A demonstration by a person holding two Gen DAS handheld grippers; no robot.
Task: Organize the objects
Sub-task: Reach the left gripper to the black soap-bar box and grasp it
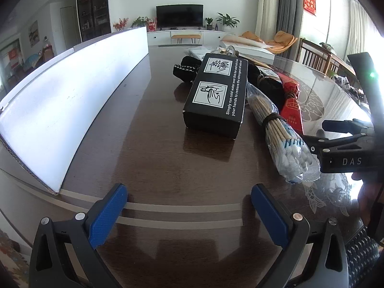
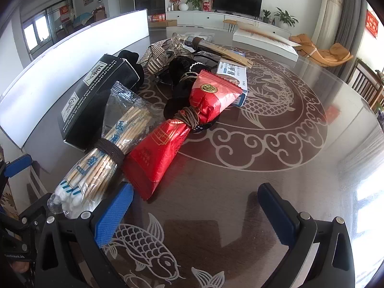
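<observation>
Cotton swabs (image 2: pixel 96 163) in a clear bag, tied with a brown band, lying on the shiny dark table (image 2: pixel 240 192) with fish drawings, just beside the right gripper (image 2: pixel 195 212), spread wide, pinching nothing. Left gripper (image 1: pixel 189 211) spread wide too, over bare wood. Next along, a red packet (image 2: pixel 168 148) and a black box (image 1: pixel 216 96). Long white board (image 1: pixel 72 100) standing on the left. Far back, a TV (image 1: pixel 179 16) and plants
</observation>
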